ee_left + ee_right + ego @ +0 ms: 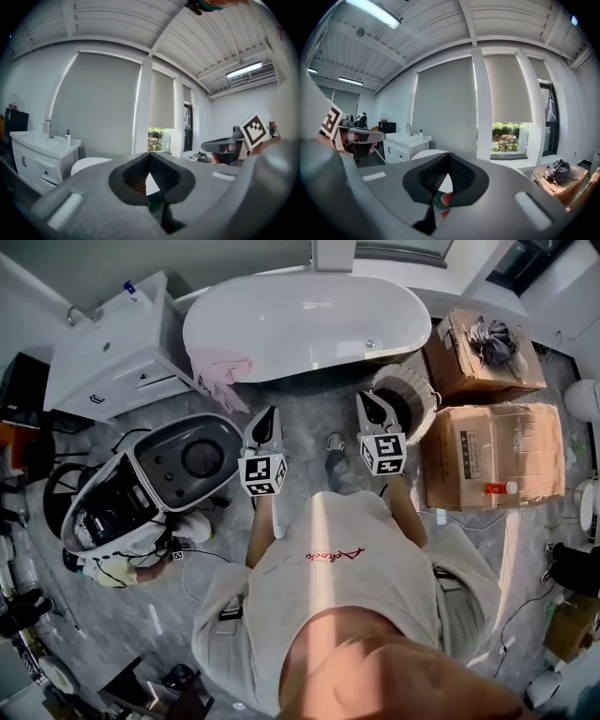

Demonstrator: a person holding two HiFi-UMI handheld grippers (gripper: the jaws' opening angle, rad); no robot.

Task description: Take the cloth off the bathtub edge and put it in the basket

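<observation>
A pink cloth (222, 368) hangs over the left end of the white bathtub (309, 324) in the head view. A round white woven basket (427, 405) stands on the floor by the tub's right end. My left gripper (272, 414) is held level in front of the tub, below and right of the cloth, its jaws shut and empty. My right gripper (367, 401) is beside the basket's left rim, also shut and empty. In the left gripper view the jaws (150, 155) meet over the tub (91, 164). The right gripper view shows its jaws (449, 157) closed over the tub (425, 153).
A white vanity with a sink (112, 357) stands left of the tub. An open grey case (155, 479) with cables lies on the floor at the left. Two cardboard boxes (487, 451) sit right of the basket; a dark bundle (494, 338) lies on the far one.
</observation>
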